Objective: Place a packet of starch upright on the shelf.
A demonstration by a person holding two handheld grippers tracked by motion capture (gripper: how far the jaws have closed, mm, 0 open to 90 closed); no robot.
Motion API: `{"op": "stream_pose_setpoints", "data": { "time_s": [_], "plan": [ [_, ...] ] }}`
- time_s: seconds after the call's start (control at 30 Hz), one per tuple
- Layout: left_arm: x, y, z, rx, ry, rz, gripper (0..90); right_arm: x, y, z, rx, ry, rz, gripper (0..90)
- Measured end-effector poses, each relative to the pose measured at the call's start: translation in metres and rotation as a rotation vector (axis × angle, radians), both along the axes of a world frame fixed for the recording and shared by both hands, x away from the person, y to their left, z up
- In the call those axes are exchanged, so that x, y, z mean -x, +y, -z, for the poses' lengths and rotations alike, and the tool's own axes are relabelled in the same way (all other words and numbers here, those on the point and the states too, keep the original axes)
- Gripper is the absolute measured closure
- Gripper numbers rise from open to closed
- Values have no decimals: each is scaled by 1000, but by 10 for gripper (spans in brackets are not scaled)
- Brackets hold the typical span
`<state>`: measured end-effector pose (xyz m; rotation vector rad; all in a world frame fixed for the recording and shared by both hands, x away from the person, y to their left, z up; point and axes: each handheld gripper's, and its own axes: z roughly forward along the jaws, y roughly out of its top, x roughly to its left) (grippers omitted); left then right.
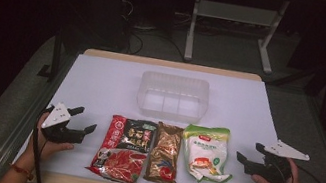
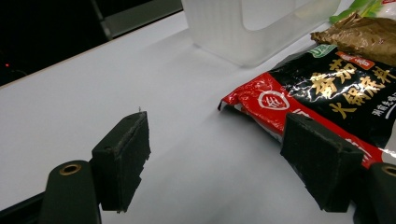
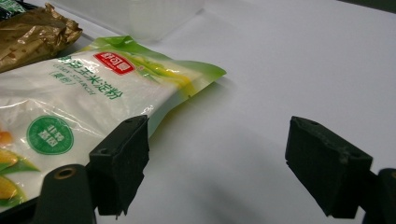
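Two hands come in from the bottom edge, each holding a claw low over a white counter (image 1: pixel 102 81). The left claw (image 1: pixel 84 120) has its jaws wide apart with nothing between them; in the left gripper view its jaws point across bare counter beside a red and black packet (image 2: pixel 322 93). The right claw (image 1: pixel 247 152) is also wide and empty; in the right gripper view its jaws point past the corner of a white and green packet (image 3: pixel 84 98).

Three packets lie flat in a row between the claws: the red and black packet (image 1: pixel 123 148) on the left, a brown packet (image 1: pixel 165 152) in the middle, the white and green packet (image 1: pixel 206 151) on the right. Just behind them stands an empty clear plastic tub (image 1: pixel 173 96).

The work looks to be loading the packets into the tub, with none moved yet. To do it well, each claw should likely approach its nearest packet from the outer side, pinch a sealed edge rather than the slippery middle, lift clear of its neighbour, then lower it inside the tub.
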<state>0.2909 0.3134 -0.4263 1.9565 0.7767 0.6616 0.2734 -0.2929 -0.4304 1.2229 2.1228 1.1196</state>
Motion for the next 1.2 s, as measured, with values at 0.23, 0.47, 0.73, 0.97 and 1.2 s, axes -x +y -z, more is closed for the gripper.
{"op": "stream_pose_setpoints", "data": {
  "time_s": [0.23, 0.47, 0.73, 0.97, 1.2],
  "plan": [
    [0, 0, 1, -11, 4, 8, 236, 2, 2, -3, -19, 8, -4, 206],
    [6, -4, -1, -30, -10, 22, 236, 2, 10, -4, -47, 47, -34, 197],
    [11, -6, 3, -50, 10, 32, 236, -5, 20, -3, -81, 95, -90, 188],
    [15, -6, 4, -65, 23, 39, 236, -15, 40, 0, -126, 186, -143, 219],
    [16, -9, 4, -79, 21, 55, 236, -26, 49, 4, -153, 242, -154, 178]
  ]
}}
